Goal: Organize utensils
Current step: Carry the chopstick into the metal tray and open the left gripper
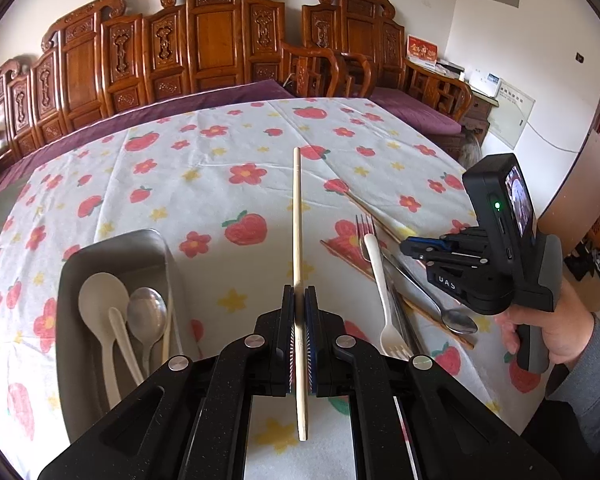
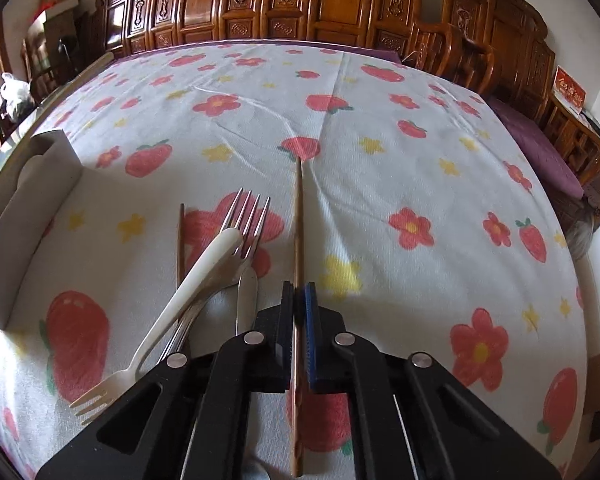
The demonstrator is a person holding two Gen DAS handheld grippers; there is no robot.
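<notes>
Utensils under sorting, seen from both wrist cameras. Left view: a pale bamboo chopstick (image 1: 298,240) runs up the centre of the frame, clamped between the closed pads of the left gripper (image 1: 299,308), its tip raised over the cloth. At lower left a grey rectangular metal tray (image 1: 66,280) holds a large white plastic spoon (image 1: 100,300), a second white spoon handle and a shiny steel spoon (image 1: 146,312). At centre right a loose pile lies on the cloth: a white plastic fork (image 1: 380,280), a steel fork (image 1: 366,228), a steel spoon (image 1: 456,320) and dark brown wooden chopsticks (image 1: 364,268), overlapping one another. At right a person's hand (image 1: 548,332) grips the handle of the right gripper (image 1: 408,246), which reaches over the pile.

Right view: the right gripper (image 2: 299,300) is closed on a dark brown wooden chopstick (image 2: 298,220) that extends up the centre of the frame; whether its far tip rests on the cloth cannot be told. Just left of it lie the white plastic fork (image 2: 188,292) across the steel fork (image 2: 248,216), with another brown chopstick (image 2: 181,240) beneath. The tray's wall (image 2: 24,216) stands at far left. A white tablecloth printed with red strawberries and flowers (image 2: 380,140) covers the table; carved wooden seating (image 2: 300,0) lines the top.
</notes>
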